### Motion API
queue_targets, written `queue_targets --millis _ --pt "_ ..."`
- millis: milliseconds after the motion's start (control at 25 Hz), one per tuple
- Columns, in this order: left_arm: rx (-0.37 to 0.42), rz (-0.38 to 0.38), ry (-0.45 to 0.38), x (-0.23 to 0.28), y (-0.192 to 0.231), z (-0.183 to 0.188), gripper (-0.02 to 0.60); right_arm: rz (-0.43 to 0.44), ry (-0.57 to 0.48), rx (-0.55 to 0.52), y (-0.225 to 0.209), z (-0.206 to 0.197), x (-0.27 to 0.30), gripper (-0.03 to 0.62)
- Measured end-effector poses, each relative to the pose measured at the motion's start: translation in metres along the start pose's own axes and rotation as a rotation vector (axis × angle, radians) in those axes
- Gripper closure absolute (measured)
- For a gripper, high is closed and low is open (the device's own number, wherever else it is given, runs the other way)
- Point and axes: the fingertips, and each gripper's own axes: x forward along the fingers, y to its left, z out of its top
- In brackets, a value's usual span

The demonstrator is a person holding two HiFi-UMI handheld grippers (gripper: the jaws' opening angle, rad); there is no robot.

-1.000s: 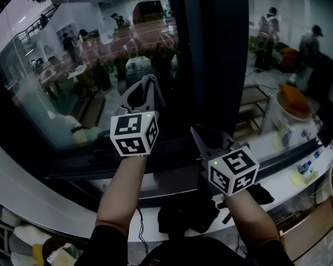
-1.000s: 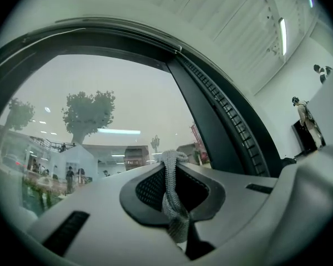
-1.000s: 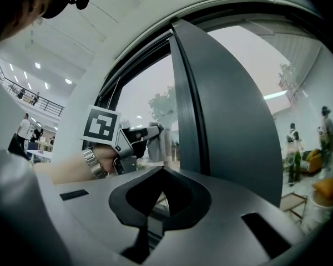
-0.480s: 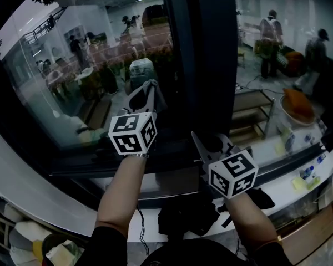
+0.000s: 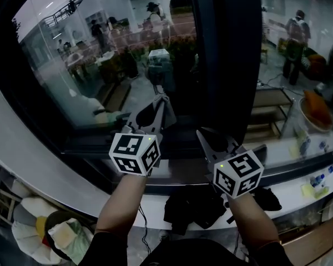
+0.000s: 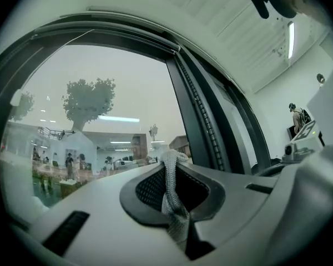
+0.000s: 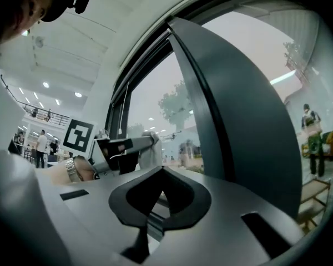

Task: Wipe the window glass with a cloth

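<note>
The window glass (image 5: 83,54) fills the upper left of the head view, bounded on the right by a wide dark frame post (image 5: 227,54). My left gripper (image 5: 162,101) is shut on a grey cloth (image 5: 165,111), its tip close against the lower part of the glass just left of the post. In the left gripper view the cloth (image 6: 173,195) is pinched between the jaws and sticks out past their tip, with the left gripper (image 6: 175,162) aimed at the glass (image 6: 100,104). My right gripper (image 5: 203,133) is shut on nothing, low in front of the post. The right gripper view has the right gripper (image 7: 162,172) beside the left one.
A white sill (image 5: 55,173) runs below the window, with a black bundle (image 5: 191,206) lying on it under my hands. On the right are a metal rack (image 5: 272,112), an orange-filled bowl (image 5: 316,107) and small bottles (image 5: 319,179). People stand far right.
My left gripper has moved down the glass with the cloth, toward the lower frame. The right gripper has hardly moved. My head view has shifted.
</note>
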Motion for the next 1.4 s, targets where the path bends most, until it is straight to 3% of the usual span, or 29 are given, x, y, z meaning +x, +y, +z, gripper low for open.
queue_targets --millis 240,480,720,1000,1400 --pt "0.018 0.039 0.09 -0.076 0.014 -0.048 0.548 0.132 0.047 0.049 0.055 -0.038 0.032 0.568" --pt "-0.038 0.097 0.185 -0.16 0.038 -0.096 0.548 0.237 0.119 0.087 0.119 -0.078 0.057 0.566" --pt "-0.085 0.092 0.253 -0.247 0.047 -0.134 0.548 0.31 0.165 0.135 0.195 -0.115 0.061 0.567" --pt "-0.159 0.05 0.32 -0.338 0.05 -0.18 0.548 0.287 0.255 0.199 0.272 -0.169 0.046 0.566" --pt "-0.219 0.0 0.331 -0.423 0.046 -0.202 0.548 0.174 0.309 0.254 0.339 -0.212 0.0 0.568"
